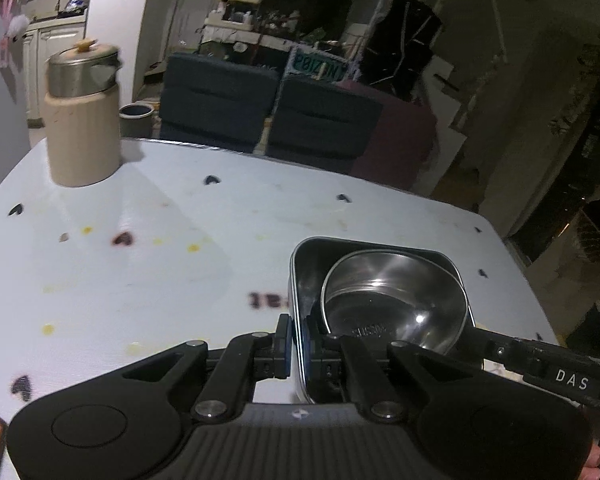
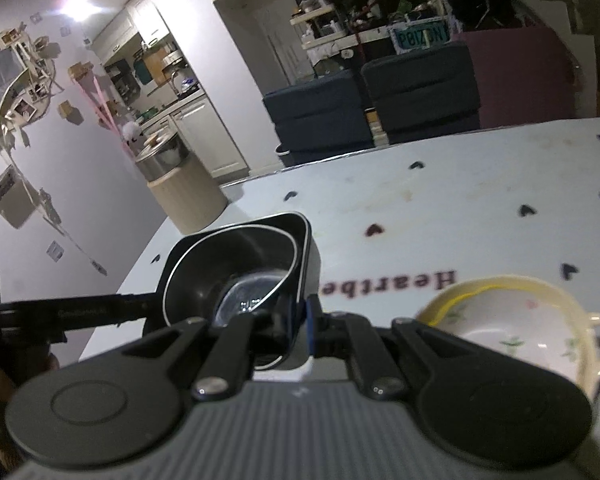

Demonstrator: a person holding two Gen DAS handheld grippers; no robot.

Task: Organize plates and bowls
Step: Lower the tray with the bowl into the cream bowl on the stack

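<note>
Two grippers clamp one square steel tray from opposite sides, each nearly closed with only the thin wall between its fingers: the left gripper pinches the tray at its left wall, low and centre in the left wrist view, and the right gripper pinches the tray's right wall, low and centre in the right wrist view. A round, shiny steel bowl sits tilted inside the tray, its rim leaning on the tray's walls; whether the tray rests on the table or is lifted cannot be told. The table, covered in a smooth white cloth printed with small dark hearts and dotted with yellow stains, fills the middle of the left wrist view and lies open to the left and beyond the tray up to its far edge. A ribbed beige canister with a steel lid stands near the far left edge, upper left in that view, well apart from the tray. A glossy cream ceramic dish with a floral print and a side handle sits at lower right of the right wrist view, just beside the right gripper. Dark blue seats stand beyond the table's far edge.
</note>
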